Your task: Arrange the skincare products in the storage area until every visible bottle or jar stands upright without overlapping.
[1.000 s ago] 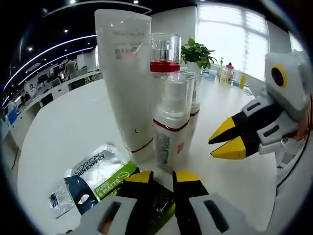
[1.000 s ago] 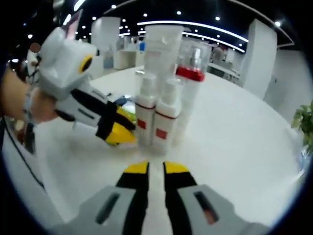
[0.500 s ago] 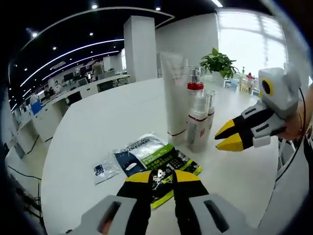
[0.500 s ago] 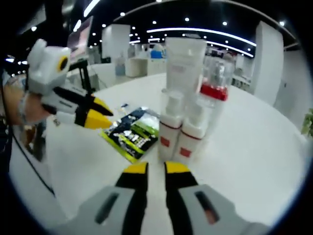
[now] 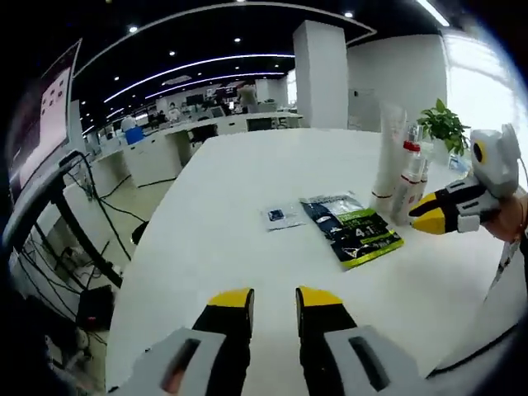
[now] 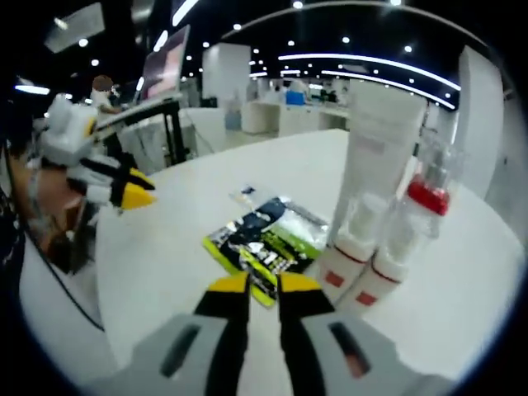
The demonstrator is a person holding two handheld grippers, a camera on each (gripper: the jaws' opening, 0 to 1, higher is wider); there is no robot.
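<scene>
Bottles grouped upright; both grippers empty and clear of them.

Left gripper (image 5: 274, 299): jaws a little apart, holding nothing, over bare white table (image 5: 223, 198), well away from the products. Right gripper (image 6: 262, 286): jaws close together with a thin gap, nothing between them, near the green sachet (image 6: 266, 242). Tall white tube (image 6: 375, 157), red-collared bottle (image 6: 426, 198) and two small spray bottles (image 6: 355, 247) stand upright in a tight cluster, touching or nearly so. The green sachet and a small packet (image 5: 277, 216) lie flat beside them. Judged: standing-up work looks done; only the flat sachets might remain.
</scene>
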